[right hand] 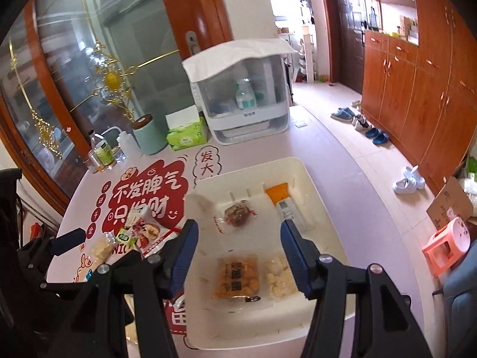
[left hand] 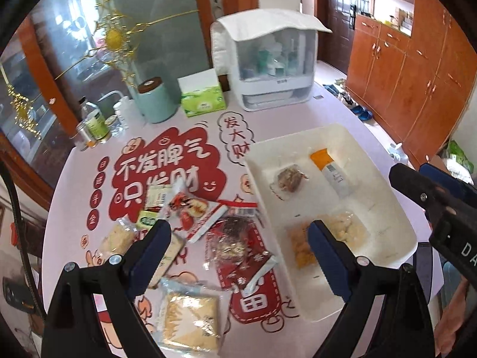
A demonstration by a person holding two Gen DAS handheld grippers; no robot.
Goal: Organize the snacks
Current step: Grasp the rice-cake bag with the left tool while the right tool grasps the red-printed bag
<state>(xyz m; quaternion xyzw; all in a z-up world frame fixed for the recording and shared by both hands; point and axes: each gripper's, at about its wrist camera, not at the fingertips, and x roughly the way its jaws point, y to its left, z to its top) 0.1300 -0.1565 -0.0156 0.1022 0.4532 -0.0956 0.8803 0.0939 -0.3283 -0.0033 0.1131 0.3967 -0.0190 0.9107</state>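
Both sets of fingers point(left hand: 238, 238) point(right hand: 237, 240) spread, pinching nothing; four snacks in white tray point(right hand: 316, 208), more snack packs point(left hand: 190, 313) on counter point(left hand: 301, 113).

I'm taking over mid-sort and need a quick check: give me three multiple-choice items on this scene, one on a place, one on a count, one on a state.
1. Where is the orange-capped tube?
A. In the white tray, at its far side
B. On the tablecloth among the loose snacks
C. Beside the tissue box

2. How many items lie in the tray?
A. Two
B. Four
C. Six

3. What state is the right gripper in?
A. Shut on a packet
B. Open, holding nothing
C. Shut and empty

Answers:
1 A: the tube lies inside the tray's far wall.
2 B: tube, brown wrapped snack, orange packet, pale packet.
3 B: its fingers stand apart above the tray, nothing between them.
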